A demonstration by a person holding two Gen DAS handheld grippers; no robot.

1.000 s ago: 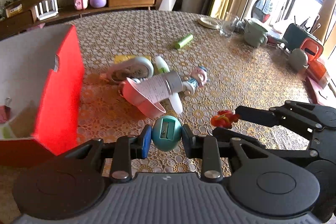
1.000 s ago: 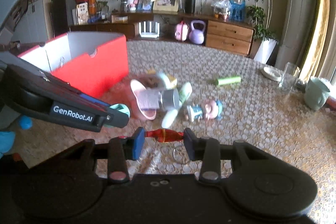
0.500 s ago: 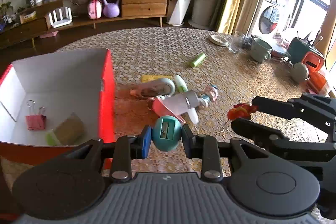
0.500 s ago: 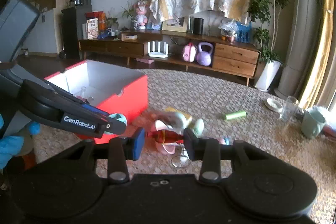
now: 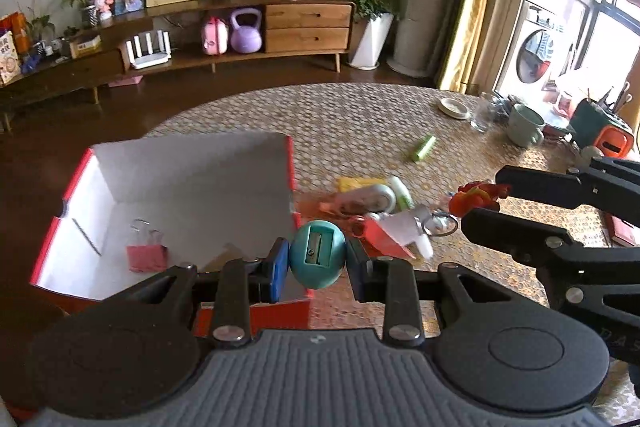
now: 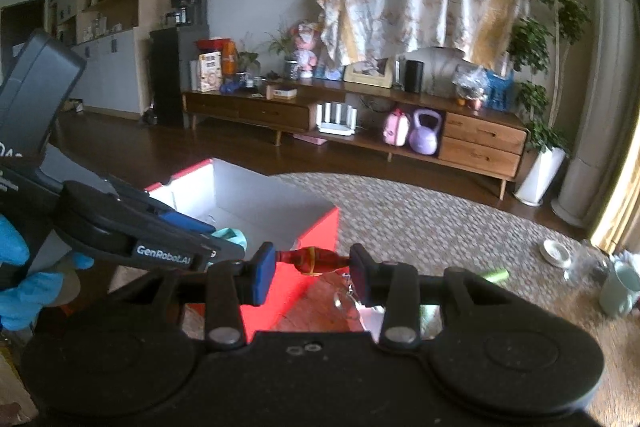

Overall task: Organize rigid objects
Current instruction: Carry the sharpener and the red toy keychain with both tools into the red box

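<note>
You're holding both grippers up over the table (image 5: 360, 115) right now, each one with something in it. Your left gripper (image 5: 318, 261) is clamping the teal sharpener (image 5: 318, 254) between its blue pads — blade slot facing the camera, the egg-shaped body sitting snug with no gap on either side. It's hanging right at the near right corner of the red box (image 5: 291, 163), just about over the wall.

Your right gripper (image 6: 313, 267) is pinching a little red toy (image 6: 314, 259) end to end, with a key ring (image 6: 343, 297) dangling under it. In the left view that toy (image 5: 474, 195) is showing up between the black fingers off to the right, above the pile. I'm guessing it's some kind of figurine charm, but it's too blurry to say for sure.

The box is sitting open with a white inside, and there's a pink binder clip (image 5: 146, 251) lying on its floor near the front left. Anything else in there is getting hidden behind your gripper.

Still lying on the table just beside the box: a jumble with a tape dispenser (image 5: 372, 197), a pink scoop-looking thing (image 5: 380, 237) and a few bits I can't separate. A green tube (image 5: 423, 148) is lying farther out on its own, and a mug (image 5: 525, 125) and glass (image 5: 482, 115) are standing near the far edge. Your blue-gloved hand (image 6: 16, 279) is gripping the left tool's handle.
</note>
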